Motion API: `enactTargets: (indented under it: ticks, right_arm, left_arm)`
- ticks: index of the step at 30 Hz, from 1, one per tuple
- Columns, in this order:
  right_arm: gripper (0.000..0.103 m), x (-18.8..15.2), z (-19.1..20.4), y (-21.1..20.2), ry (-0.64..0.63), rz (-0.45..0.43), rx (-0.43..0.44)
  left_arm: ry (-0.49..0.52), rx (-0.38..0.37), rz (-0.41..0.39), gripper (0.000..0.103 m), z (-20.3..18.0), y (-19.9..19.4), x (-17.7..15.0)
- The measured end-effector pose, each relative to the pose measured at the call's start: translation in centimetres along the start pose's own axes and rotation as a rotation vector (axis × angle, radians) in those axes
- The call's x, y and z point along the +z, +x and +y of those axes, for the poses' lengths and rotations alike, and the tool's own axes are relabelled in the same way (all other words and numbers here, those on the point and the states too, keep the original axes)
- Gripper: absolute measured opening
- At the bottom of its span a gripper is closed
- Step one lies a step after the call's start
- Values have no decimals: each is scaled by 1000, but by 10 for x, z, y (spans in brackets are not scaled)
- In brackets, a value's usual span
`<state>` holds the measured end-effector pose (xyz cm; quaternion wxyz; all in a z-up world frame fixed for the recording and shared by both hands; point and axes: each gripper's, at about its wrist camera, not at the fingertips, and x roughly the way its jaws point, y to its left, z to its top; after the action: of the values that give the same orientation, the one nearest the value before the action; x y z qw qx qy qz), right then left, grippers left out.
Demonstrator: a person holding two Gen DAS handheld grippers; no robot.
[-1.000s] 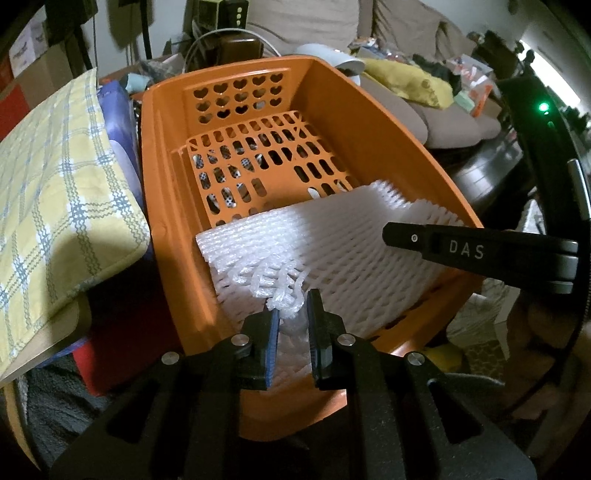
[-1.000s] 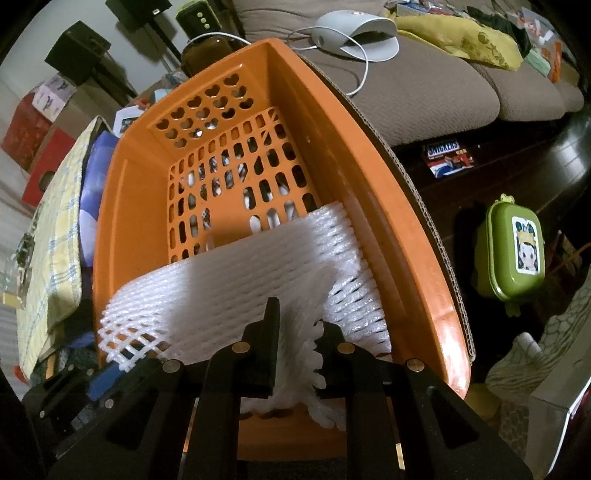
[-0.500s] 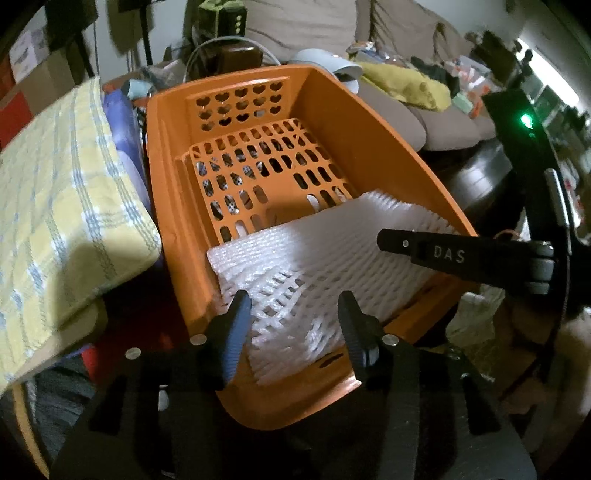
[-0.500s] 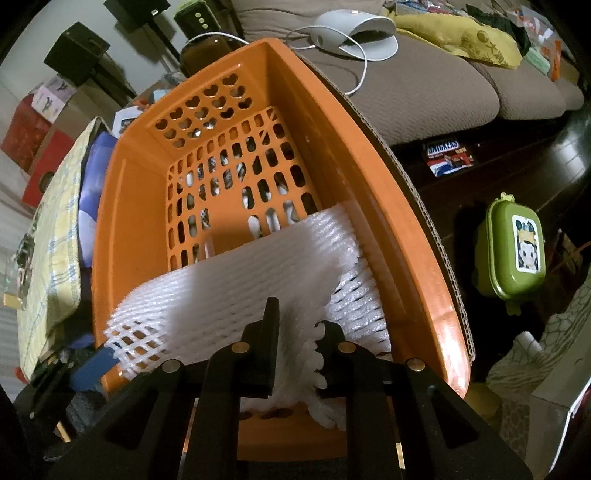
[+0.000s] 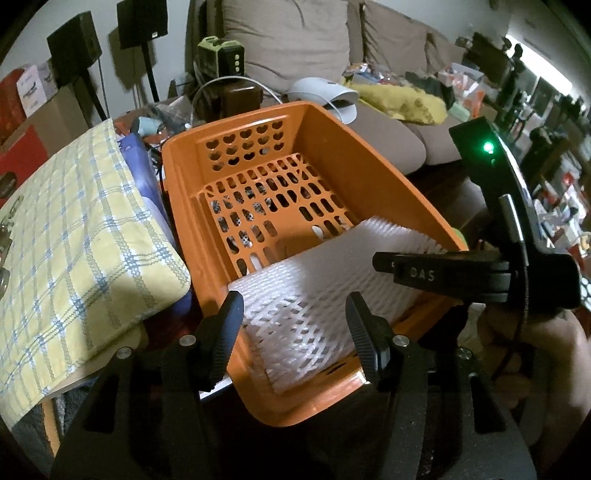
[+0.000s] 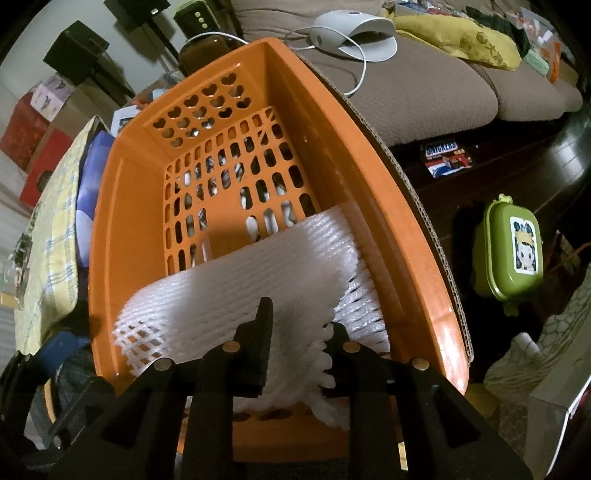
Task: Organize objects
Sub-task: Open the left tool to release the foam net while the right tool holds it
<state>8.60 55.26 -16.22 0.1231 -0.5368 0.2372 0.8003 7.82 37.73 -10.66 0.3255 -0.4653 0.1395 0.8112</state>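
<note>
Orange basket (image 5: 373, 177) w/ heart cut-outs in its far wall and a slotted floor is the landmark. White foam net sheet (image 5: 332, 280) lies inside it at the near end, spanning wall to wall, its right edge curling up against the basket's right wall.

Left gripper (image 5: 293, 317) hangs above the near rim of the basket, jaws apart and just been opening; the sheet shows between them but the pads aren't touching it, nothing held.

Right gripper (image 6: 299, 336) is at the basket's near-right corner; jaws narrow and just been easing apart a bit, a bunched fold of the foam sheet (image 6: 258, 280) sits between them, pads look to be on it still.

In the left view the right gripper's black body w/ a green light stands at the basket's right rim, a person's hand (image 5: 535, 354) around it.

Left of the basket: yellow-blue plaid cloth (image 5: 74, 236). Right of it, lower down: green lidded box (image 6: 511, 251). Behind it: sofa (image 6: 424, 81) w/ a white device (image 6: 354, 35) on the cushion.
</note>
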Motion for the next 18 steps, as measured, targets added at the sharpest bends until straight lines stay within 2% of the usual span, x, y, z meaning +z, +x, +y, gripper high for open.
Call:
enactTargets:
  ticks: [18]
  right_arm:
    - [21,0,1,-3,-13,-15,0]
  left_arm:
    - [-28,18,18,54,10,10,-1]
